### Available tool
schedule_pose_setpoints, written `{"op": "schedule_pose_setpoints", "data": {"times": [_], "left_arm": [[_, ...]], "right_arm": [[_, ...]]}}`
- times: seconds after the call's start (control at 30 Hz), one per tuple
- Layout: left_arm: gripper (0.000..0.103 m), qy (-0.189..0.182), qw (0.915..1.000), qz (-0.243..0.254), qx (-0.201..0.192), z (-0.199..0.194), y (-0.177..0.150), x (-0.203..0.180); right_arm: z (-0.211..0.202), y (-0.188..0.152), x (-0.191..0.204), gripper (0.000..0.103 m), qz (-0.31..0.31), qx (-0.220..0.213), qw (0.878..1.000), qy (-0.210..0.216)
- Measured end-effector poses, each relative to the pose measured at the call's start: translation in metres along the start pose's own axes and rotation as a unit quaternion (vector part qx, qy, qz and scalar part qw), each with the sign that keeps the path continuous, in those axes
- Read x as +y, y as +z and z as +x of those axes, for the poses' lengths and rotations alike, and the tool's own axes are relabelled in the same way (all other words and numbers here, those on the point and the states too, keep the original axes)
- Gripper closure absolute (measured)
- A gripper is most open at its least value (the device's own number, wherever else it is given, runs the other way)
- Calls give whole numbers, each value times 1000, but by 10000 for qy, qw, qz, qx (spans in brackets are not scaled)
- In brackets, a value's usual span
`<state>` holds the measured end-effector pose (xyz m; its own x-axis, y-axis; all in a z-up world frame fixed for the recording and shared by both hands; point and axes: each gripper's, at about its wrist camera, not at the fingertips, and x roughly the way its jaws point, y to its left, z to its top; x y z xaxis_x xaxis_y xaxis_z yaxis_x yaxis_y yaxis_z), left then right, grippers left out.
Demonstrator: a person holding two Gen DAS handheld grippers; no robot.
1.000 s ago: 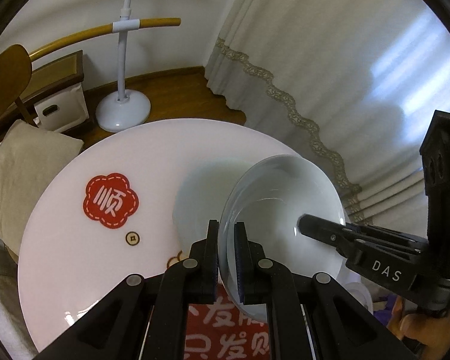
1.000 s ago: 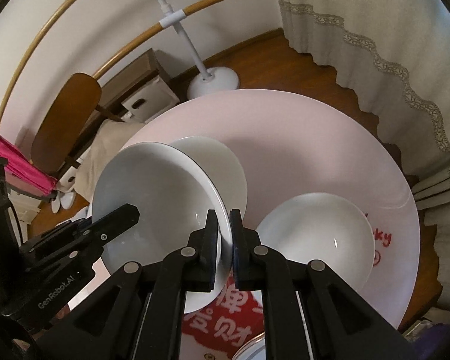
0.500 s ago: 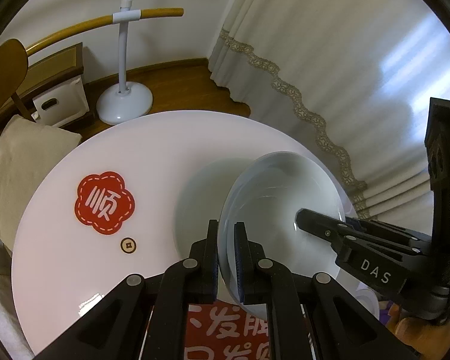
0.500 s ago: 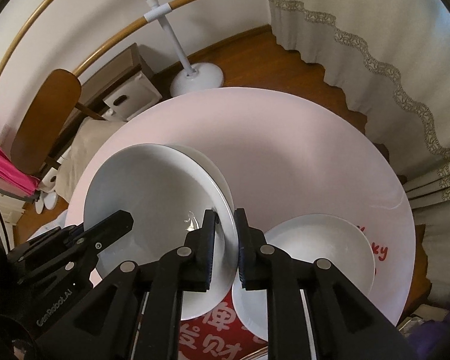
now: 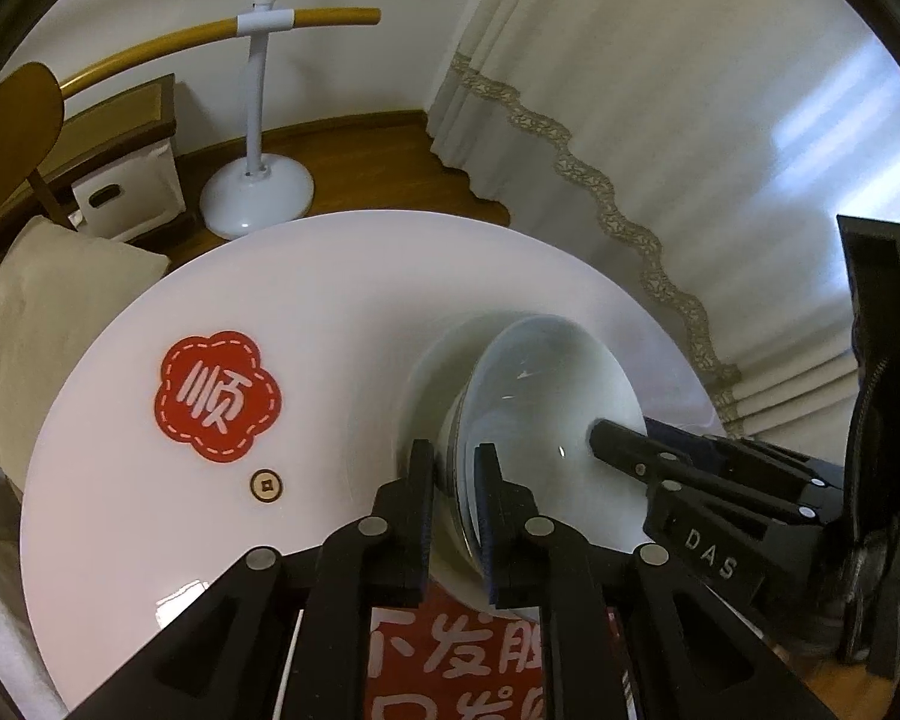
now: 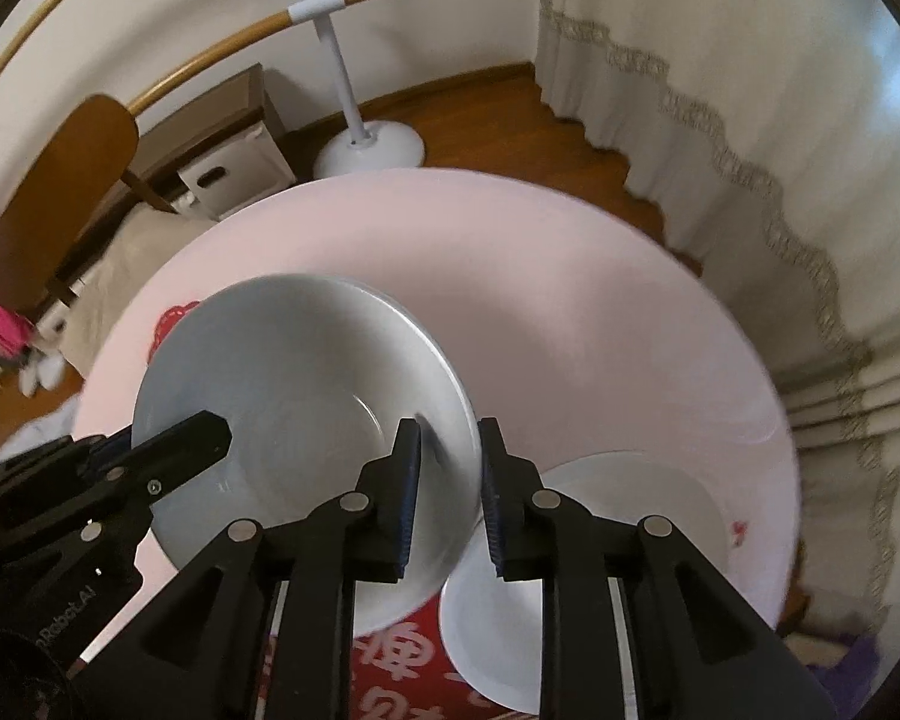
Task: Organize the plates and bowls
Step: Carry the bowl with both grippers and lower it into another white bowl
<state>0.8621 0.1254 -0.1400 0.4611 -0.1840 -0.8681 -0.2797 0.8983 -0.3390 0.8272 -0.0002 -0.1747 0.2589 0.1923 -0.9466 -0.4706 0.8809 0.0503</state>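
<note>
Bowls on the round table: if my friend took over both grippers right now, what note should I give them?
Left gripper: shut on the near rim of the top bowl.
Right gripper: jaws opening, the same bowl's opposite rim between them, pads apart from it.
Things: the top bowl sits nested in a lower bowl on the pink table. Another white bowl lies loose beside the stack.
Done: two bowls stacked.
Left: let go with both grippers, then probably add the loose bowl to the stack.
</note>
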Motion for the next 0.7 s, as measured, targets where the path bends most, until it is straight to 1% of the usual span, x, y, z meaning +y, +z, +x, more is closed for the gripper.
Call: {"op": "schedule_pose_setpoints", "data": {"times": [0.07, 0.33, 0.47, 0.7], "left_arm": [[93, 19, 10000, 0, 6, 0, 0, 1], [92, 21, 10000, -43, 31, -3, -1, 2], [92, 3, 10000, -86, -32, -10, -1, 3], [90, -20, 9999, -126, -22, -18, -3, 4]], "right_arm": [[1, 1, -2, 83, 55, 8, 9999, 109], [7, 1, -4, 84, 128, 70, 9995, 291], [10, 1, -3, 84, 128, 99, 9994, 294], [11, 0, -5, 84, 150, 131, 9993, 309]]}}
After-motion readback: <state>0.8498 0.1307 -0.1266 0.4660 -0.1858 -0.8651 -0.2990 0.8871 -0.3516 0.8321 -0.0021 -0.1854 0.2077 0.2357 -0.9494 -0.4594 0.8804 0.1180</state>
